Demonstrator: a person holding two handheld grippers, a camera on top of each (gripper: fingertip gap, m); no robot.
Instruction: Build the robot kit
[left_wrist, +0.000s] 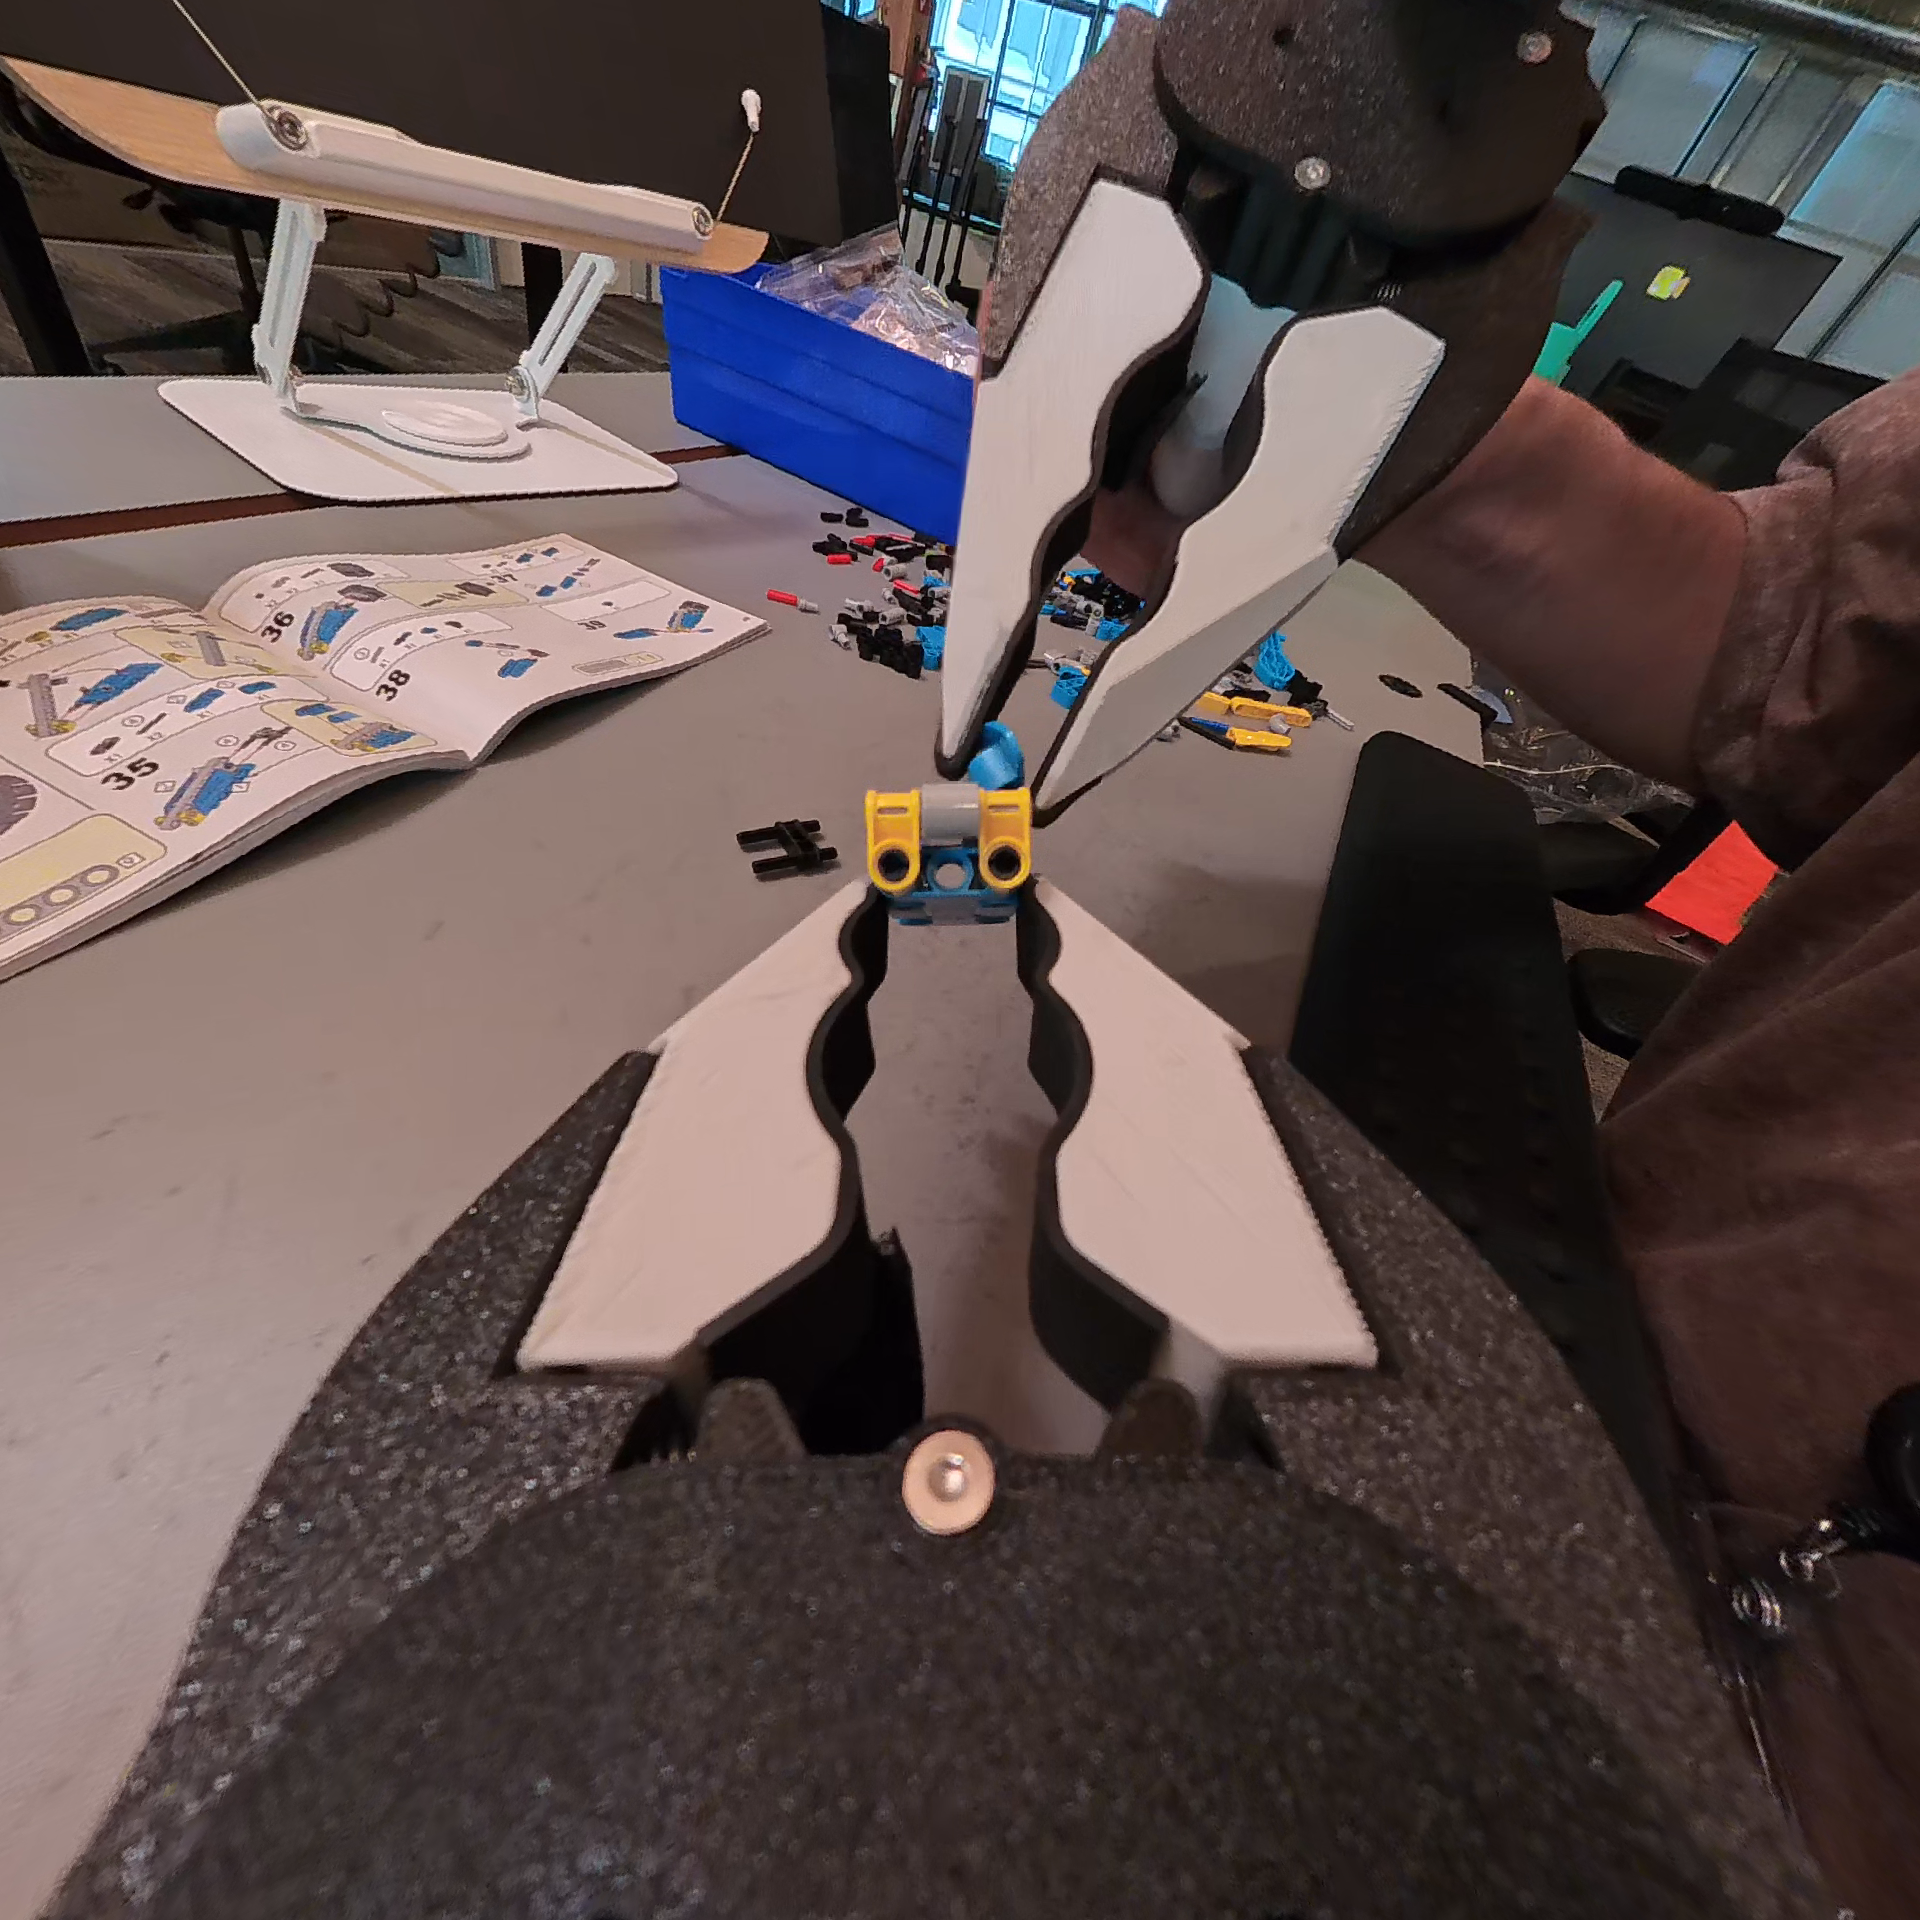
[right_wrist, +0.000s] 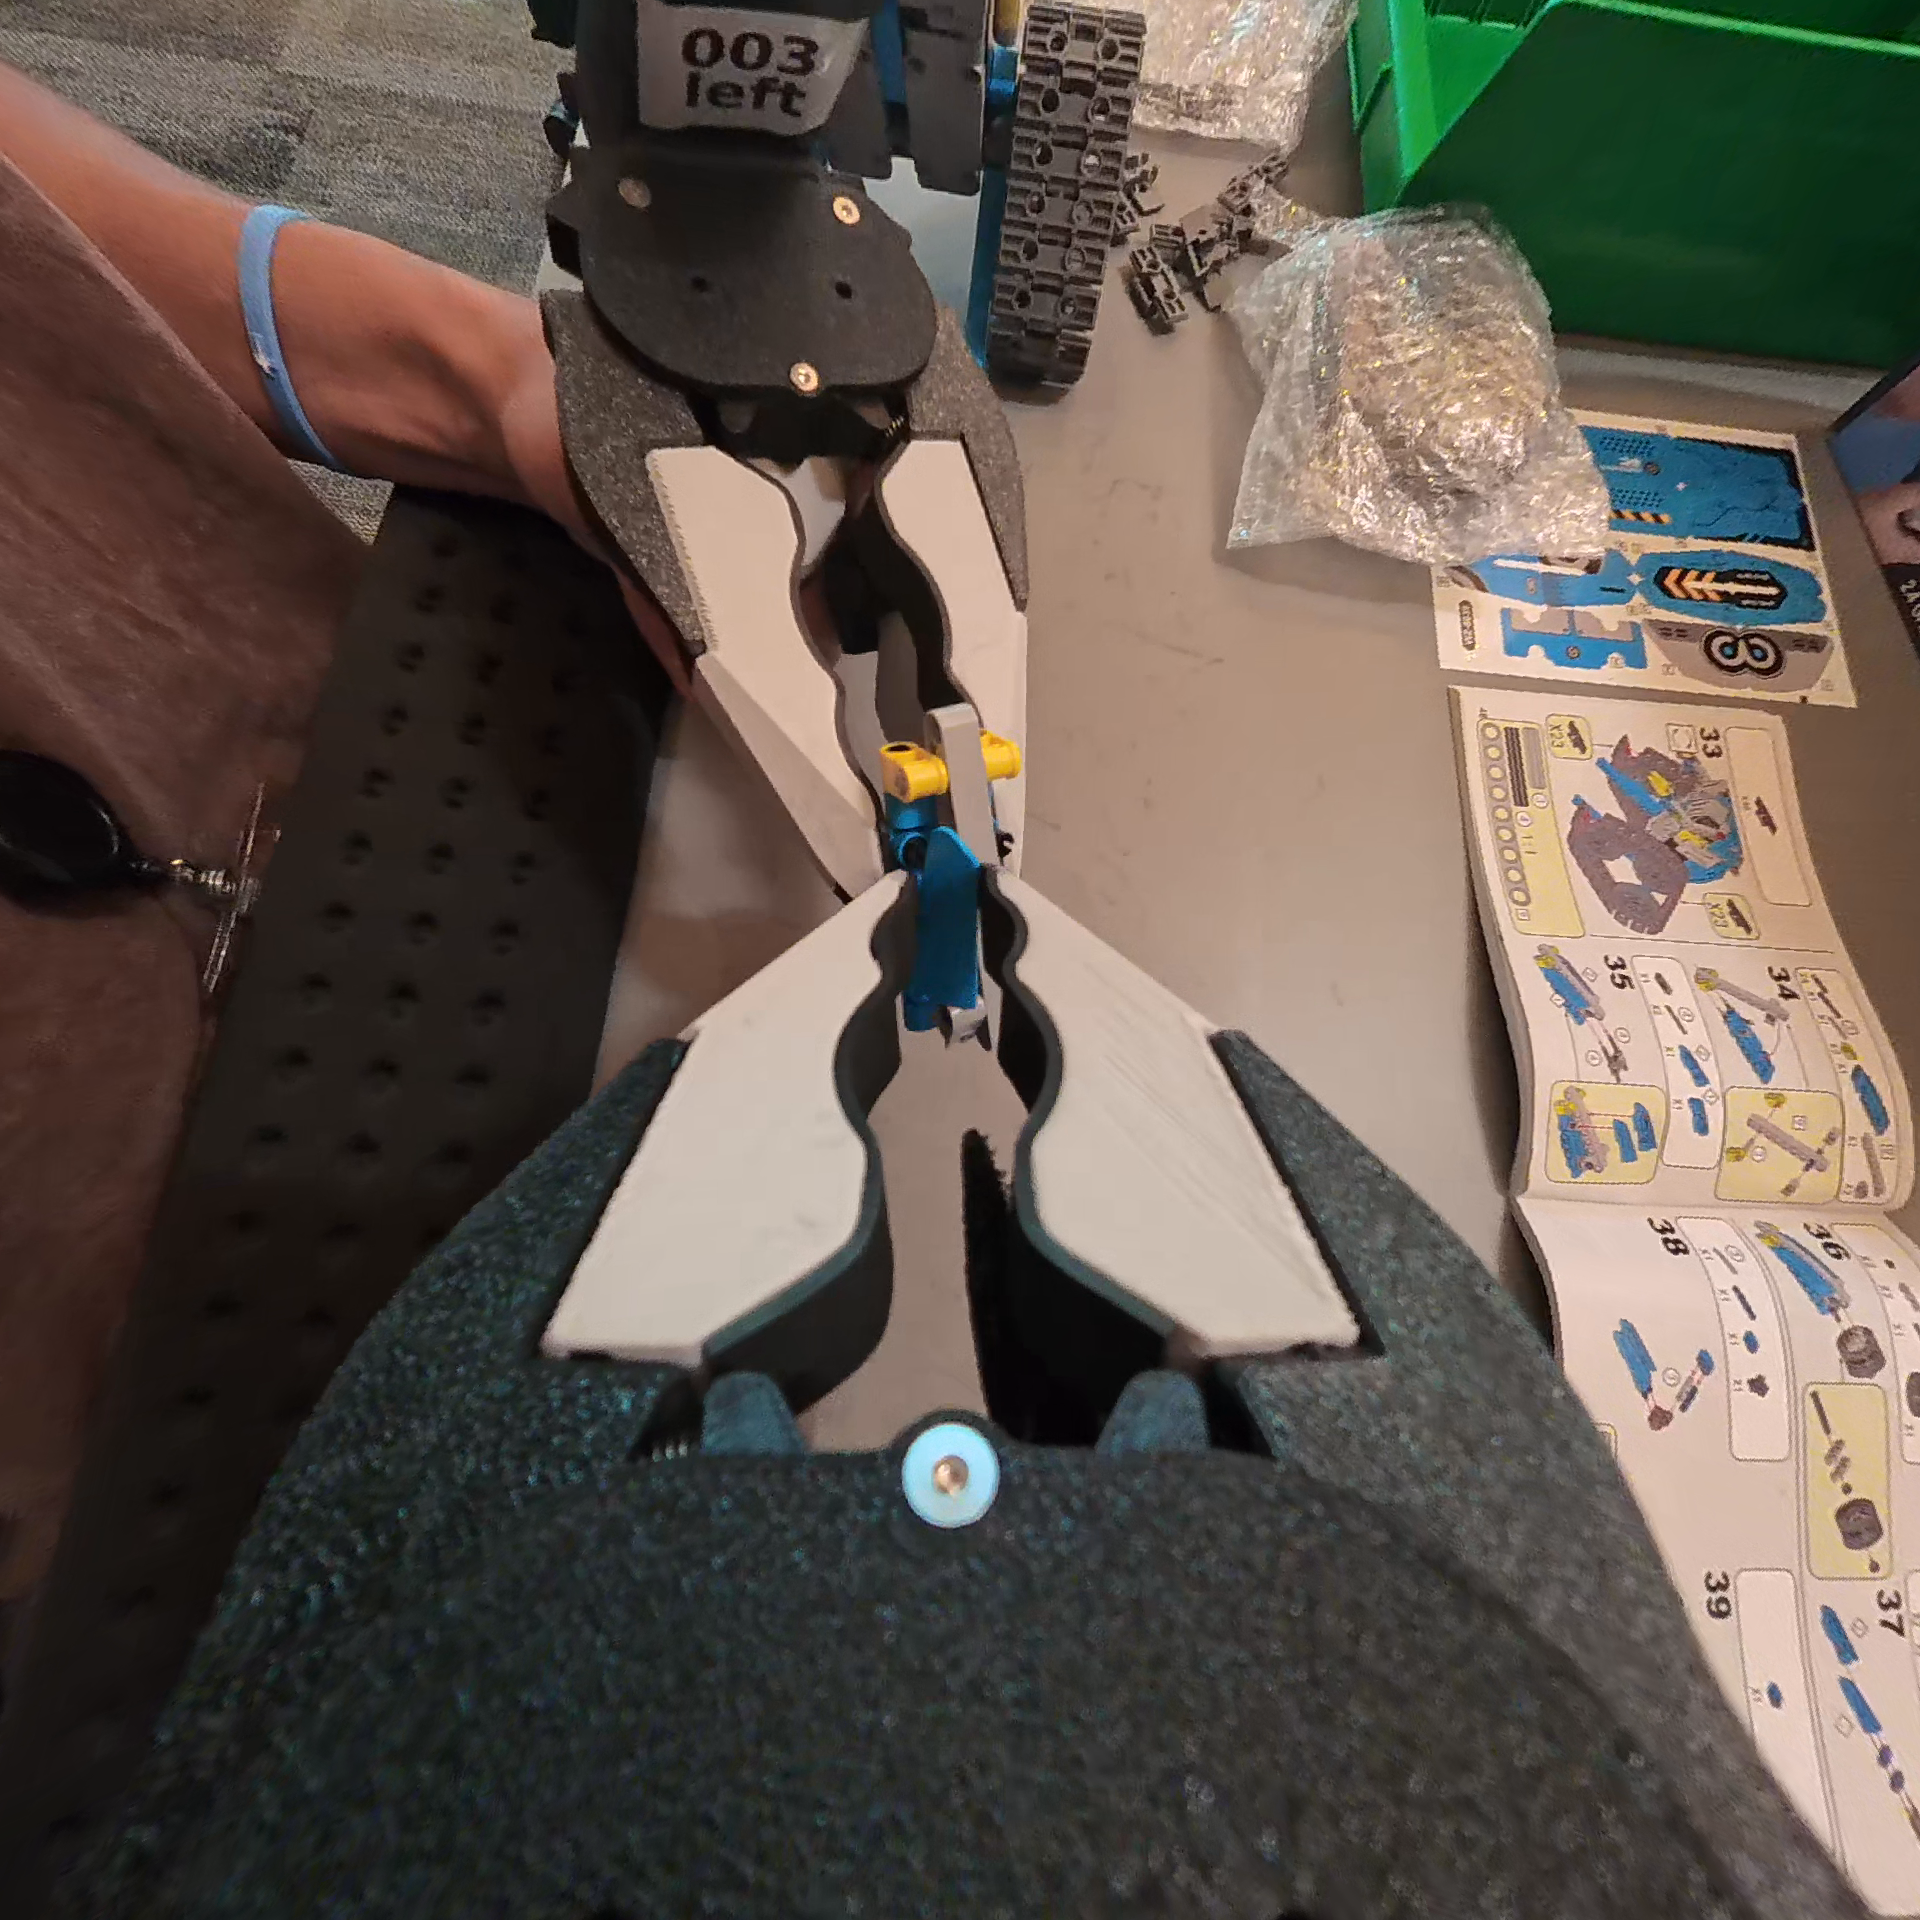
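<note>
Booklet (left_wrist: 343, 665) left of parts pile (left_wrist: 894, 613)

Grey bench (left_wrist: 312, 1039); second bench (left_wrist: 83, 436) behind, across dark seam. Bright windows (left_wrist: 997, 62) at back. Grey mottled carpet (right_wrist: 343, 114). Black perforated chair back (right_wrist: 416, 831).

both cams sit right behind their own fingers, super close, angled down at the grey table (left_wrist: 436, 1039). left wrist view faces the right gripper (left_wrist: 997, 774) coming in from above; right wrist view looks back at the left gripper (right_wrist: 940, 878). both share the small brick assembly (left_wrist: 948, 847) and the open instruction booklet (right_wrist: 1662, 1039).
</note>
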